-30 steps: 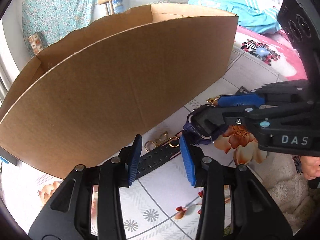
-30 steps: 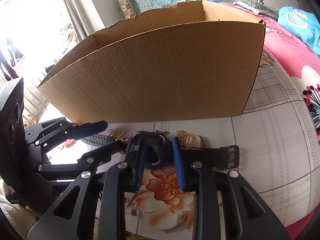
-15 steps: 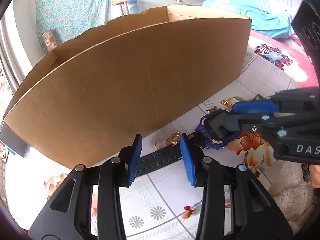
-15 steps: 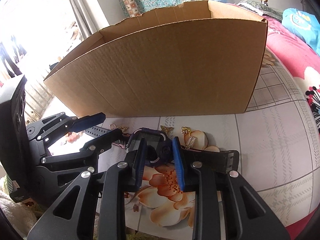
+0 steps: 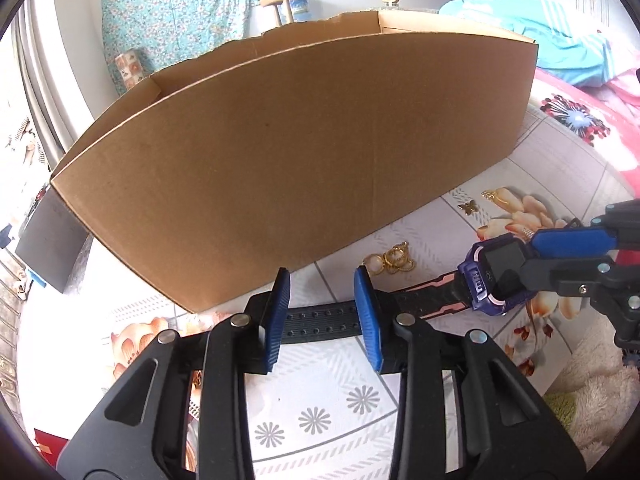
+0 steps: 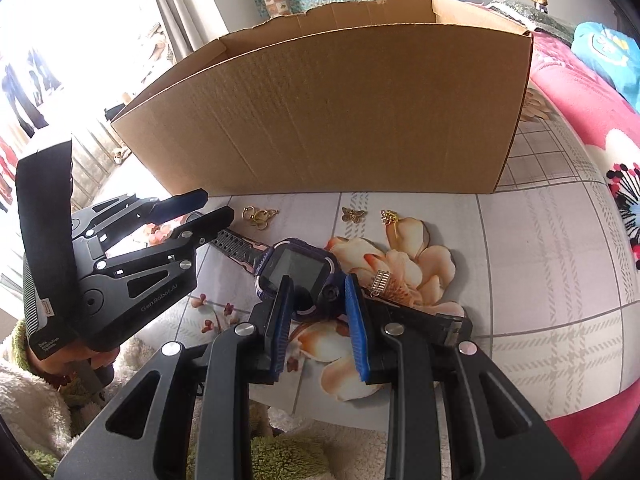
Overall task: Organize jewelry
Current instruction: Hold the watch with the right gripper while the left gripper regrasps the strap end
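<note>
**Watch gripped before the cardboard box**

In front of the cardboard box (image 6: 320, 112), on the floral cloth (image 6: 540, 280), the left gripper (image 5: 322, 312) is closing its jaws around the watch (image 6: 298, 272) strap, pads not yet pressing. The right gripper (image 6: 318, 320) is pinching the watch case. Gold earrings (image 6: 260, 215) are lying nearby.

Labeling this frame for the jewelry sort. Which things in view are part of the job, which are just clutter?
In play:
- purple watch, clamped in the right tool
- its black strap, left tool closing around it
- gold rings
- butterfly charm
- gold earring
- cardboard box, the likely destination

Lying about:
- floral cloth
- turquoise garment
- fluffy blanket
</note>
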### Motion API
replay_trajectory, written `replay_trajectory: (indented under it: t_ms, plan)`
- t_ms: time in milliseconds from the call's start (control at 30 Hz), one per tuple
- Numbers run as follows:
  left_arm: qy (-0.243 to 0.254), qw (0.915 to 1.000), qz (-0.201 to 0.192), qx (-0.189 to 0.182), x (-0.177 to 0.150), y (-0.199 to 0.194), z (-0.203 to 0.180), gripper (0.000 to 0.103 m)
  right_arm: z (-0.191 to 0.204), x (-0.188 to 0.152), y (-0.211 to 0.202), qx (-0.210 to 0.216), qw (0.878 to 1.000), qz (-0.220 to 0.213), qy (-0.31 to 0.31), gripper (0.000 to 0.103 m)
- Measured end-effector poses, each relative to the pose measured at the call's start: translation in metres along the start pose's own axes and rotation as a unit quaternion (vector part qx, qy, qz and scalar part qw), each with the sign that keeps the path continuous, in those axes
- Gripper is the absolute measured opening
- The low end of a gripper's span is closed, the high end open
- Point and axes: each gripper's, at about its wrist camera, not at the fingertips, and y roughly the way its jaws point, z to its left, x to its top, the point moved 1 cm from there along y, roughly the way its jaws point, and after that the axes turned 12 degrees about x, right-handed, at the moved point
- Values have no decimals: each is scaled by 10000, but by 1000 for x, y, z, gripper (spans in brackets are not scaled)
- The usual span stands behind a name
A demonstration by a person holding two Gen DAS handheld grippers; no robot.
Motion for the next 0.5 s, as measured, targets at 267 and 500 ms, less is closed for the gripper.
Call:
replay_trajectory:
  t_ms: [267, 500]
  plan:
    - [1, 9997, -215, -124, -7, -16, 4, 32, 2, -10, -12, -216, 9998, -42, 32, 26]
    - [430, 9948, -613, -697, -11, -34, -22, 33, -19, 1, -30, -620, 9978, -92, 213, 26]
